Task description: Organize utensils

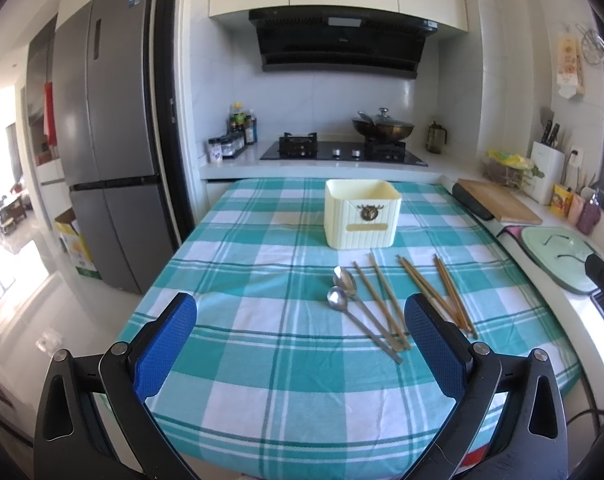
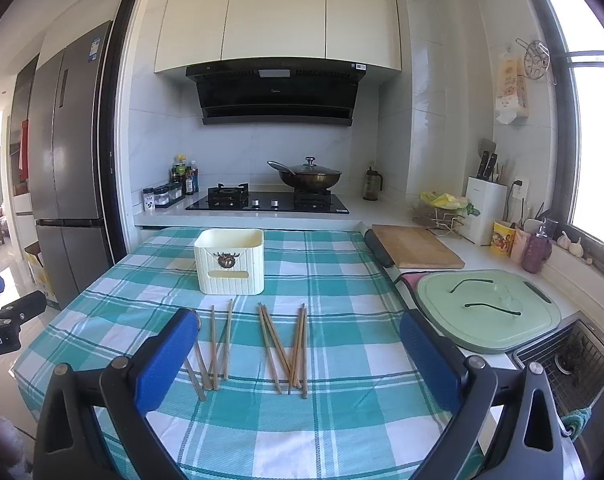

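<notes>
A cream ribbed holder box (image 1: 361,214) (image 2: 230,262) stands upright toward the far side of the teal checked tablecloth (image 1: 262,360) (image 2: 341,400). In front of it lie two metal spoons (image 1: 343,290) side by side and several wooden chopsticks (image 1: 425,292) (image 2: 286,344) in loose pairs. My left gripper (image 1: 302,340) hovers open above the near cloth, with the spoon handles between its blue pads. My right gripper (image 2: 298,356) is open too, nothing held, with the chopsticks lying between its fingers. The spoons are mostly hidden behind its left finger (image 2: 166,360).
A counter runs along the right with a wooden cutting board (image 2: 415,246), a pale green lid (image 2: 489,312), a sink (image 2: 573,364), a knife block (image 2: 483,208) and jars. Behind the table are a hob with a wok (image 2: 307,178). A fridge (image 1: 102,160) stands at left.
</notes>
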Tool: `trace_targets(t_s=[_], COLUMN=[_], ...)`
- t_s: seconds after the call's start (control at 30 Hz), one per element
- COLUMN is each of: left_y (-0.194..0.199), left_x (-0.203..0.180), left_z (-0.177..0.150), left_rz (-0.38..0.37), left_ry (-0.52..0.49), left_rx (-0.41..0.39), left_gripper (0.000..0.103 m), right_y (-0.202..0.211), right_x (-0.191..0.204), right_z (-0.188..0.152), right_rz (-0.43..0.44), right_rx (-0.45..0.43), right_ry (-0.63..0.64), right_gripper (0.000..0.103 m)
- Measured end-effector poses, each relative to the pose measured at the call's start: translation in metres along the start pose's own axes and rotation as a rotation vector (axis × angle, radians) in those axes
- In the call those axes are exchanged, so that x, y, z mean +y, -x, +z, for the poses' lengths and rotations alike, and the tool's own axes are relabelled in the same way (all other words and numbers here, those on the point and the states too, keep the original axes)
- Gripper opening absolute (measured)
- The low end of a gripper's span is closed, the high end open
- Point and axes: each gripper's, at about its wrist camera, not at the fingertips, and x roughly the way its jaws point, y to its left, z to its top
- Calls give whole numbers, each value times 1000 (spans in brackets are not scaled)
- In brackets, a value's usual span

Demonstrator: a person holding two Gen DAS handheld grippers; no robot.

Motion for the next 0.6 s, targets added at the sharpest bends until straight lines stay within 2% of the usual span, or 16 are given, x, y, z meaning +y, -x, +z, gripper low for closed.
trace_targets(t_s=[0.6], left_y=[-45], left_x=[-5], left_z=[-6], left_rz=[-7], left_ry=[34], left_rx=[97], left_gripper=[103], right_y=[-25], right_x=[-12], right_z=[-6], right_rz=[-32], right_rx=[6], right_ry=[-24], right_gripper=[103])
